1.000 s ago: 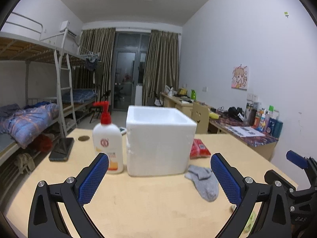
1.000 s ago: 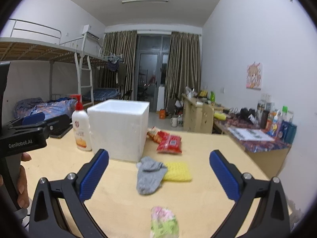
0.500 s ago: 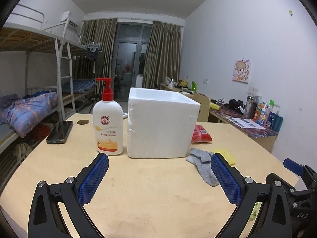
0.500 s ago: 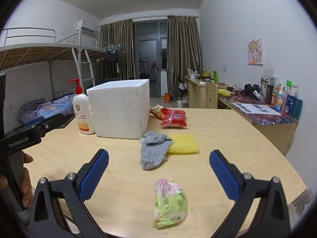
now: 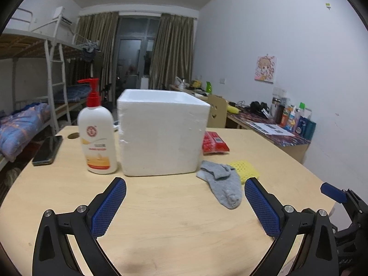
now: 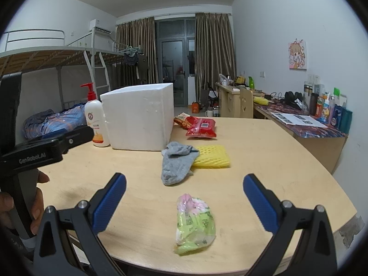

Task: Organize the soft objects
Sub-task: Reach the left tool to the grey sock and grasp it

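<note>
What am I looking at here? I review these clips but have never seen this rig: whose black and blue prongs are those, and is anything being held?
No robot: a person holds hand-held tongs, each with its own camera looking along its fingers. One picture is from the left tongs, the other from the right tongs. Both are open and empty. On the wooden table stand a white foam box and a lotion pump bottle; beside them lie a grey sock, a yellow foam net, red snack packets, a green-pink packet and a phone.
</note>
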